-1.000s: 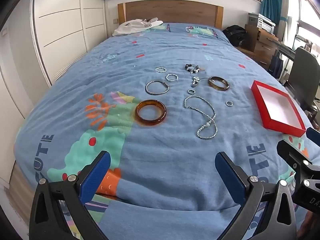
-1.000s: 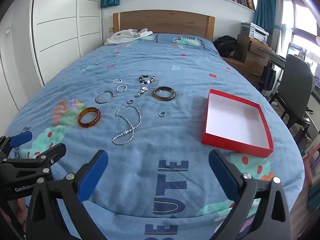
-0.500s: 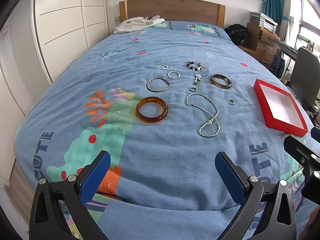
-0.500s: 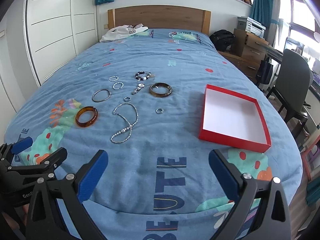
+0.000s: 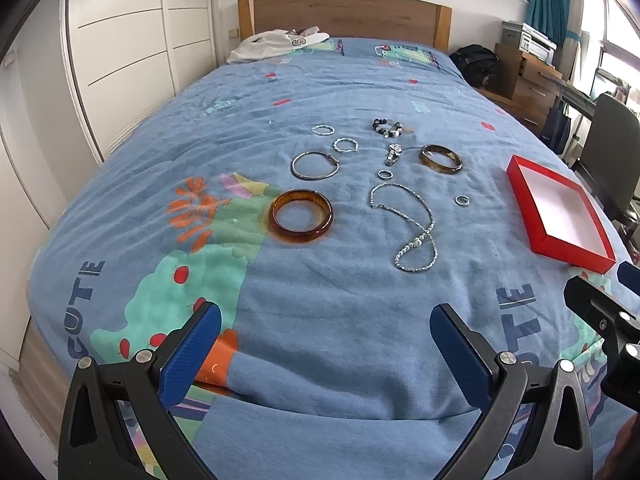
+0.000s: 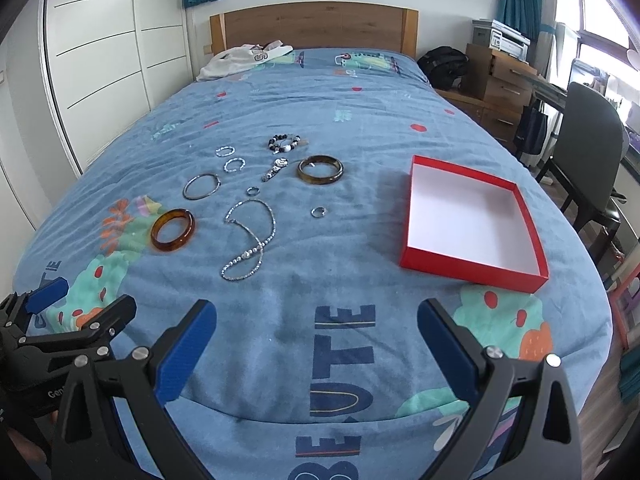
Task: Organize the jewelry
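Two amber bangles (image 5: 301,216) (one red box (image 6: 472,222)) — claws (image 5: 325,344) agape.

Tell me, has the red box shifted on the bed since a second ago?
No. The red box keeps the same spot on the blanket, beside the small ring and just beyond the fruit print. Only the cameras moved.

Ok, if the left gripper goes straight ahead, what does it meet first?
Probably bare blanket; beyond that, the amber bangle and the bead necklace lie either side of its line. Depth is uncertain.
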Tool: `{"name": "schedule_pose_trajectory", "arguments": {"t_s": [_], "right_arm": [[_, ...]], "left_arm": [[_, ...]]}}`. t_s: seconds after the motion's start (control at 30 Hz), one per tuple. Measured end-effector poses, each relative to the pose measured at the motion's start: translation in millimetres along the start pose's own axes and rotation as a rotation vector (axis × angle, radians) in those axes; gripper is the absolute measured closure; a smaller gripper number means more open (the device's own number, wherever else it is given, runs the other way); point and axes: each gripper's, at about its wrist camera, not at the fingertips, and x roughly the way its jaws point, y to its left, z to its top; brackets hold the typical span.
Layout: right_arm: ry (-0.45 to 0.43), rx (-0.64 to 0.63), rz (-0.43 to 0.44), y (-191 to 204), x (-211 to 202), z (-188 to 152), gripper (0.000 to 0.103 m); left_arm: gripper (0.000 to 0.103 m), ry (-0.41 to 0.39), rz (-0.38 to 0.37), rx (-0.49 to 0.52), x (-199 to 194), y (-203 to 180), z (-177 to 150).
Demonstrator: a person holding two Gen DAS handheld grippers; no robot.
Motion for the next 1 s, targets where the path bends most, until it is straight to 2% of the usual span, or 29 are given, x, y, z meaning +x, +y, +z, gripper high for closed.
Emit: {"name": "schedule_pose_trajectory", "arguments": {"t_s": [0.3, 1.0], "right_arm": [[0.003, -0.001, -0.015, -1, 1, 2, 0.001], [0.045, -0.018, -0.024, -2, 20, 1, 0.001]], "left_arm": [[0.001, 0.002, 0.002, 0.003, 2, -2, 0], [0.001, 0.076, -0.032, -0.016, 24, 5, 0]]}}
